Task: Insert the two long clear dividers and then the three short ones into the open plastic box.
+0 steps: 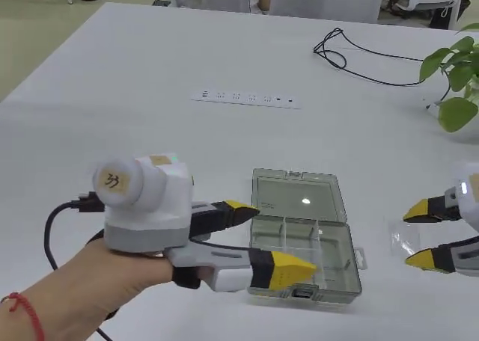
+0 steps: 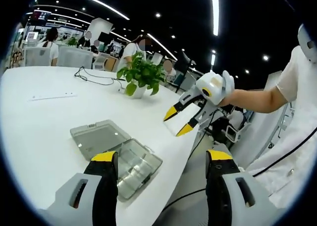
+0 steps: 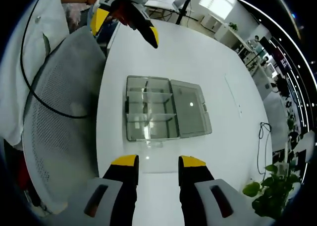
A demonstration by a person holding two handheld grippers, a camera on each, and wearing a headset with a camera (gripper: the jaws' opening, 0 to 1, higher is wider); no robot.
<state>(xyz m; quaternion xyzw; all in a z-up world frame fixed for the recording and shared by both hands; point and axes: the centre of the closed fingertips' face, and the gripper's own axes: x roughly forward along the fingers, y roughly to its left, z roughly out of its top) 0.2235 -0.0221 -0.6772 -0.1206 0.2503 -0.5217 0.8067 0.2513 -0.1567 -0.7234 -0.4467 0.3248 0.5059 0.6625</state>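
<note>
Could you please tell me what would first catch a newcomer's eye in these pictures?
The open plastic box sits mid-table, lid laid flat, with clear dividers already standing inside. In the head view, the yellow-tipped left gripper hovers by its left side with jaws apart, and the right gripper hangs open to its right.

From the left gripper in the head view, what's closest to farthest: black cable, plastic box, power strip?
1. plastic box, right by the left gripper.
2. power strip, mid-table beyond.
3. black cable, far back right.
</note>
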